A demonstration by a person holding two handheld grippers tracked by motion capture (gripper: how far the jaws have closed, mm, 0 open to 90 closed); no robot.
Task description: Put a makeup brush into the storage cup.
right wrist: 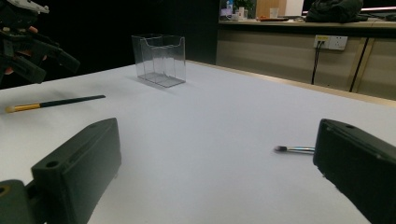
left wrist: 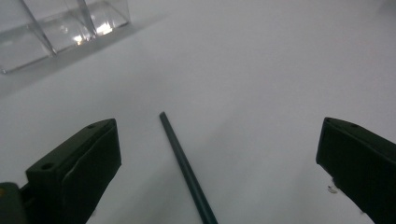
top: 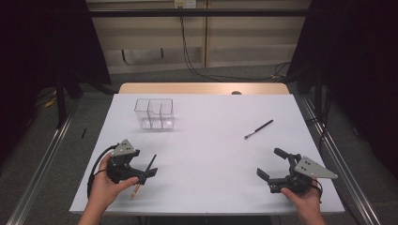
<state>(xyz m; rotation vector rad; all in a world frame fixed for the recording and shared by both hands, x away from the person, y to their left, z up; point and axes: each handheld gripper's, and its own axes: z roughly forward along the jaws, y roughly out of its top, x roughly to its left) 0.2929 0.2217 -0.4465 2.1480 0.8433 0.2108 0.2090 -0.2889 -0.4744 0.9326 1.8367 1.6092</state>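
Note:
A slim brush with a dark handle (top: 151, 163) and a gold end (top: 135, 190) lies on the white table near its front left. My left gripper (top: 144, 176) hovers open over it; in the left gripper view the handle (left wrist: 187, 168) runs between the wide-apart jaws (left wrist: 217, 158), touching neither. A second brush (top: 258, 129), black with a silver ferrule, lies right of centre. My right gripper (top: 272, 163) stands open near the front right, nothing between its jaws (right wrist: 217, 158). In the right gripper view the second brush's tip (right wrist: 294, 149) pokes out beside the right jaw.
A clear acrylic organizer (top: 154, 114) with several compartments stands at the back left of the white table (top: 211, 154); it also appears in the gripper views (left wrist: 60, 28) (right wrist: 161, 60). The table's front edge runs just below both hands. Dark curtains and cables lie beyond.

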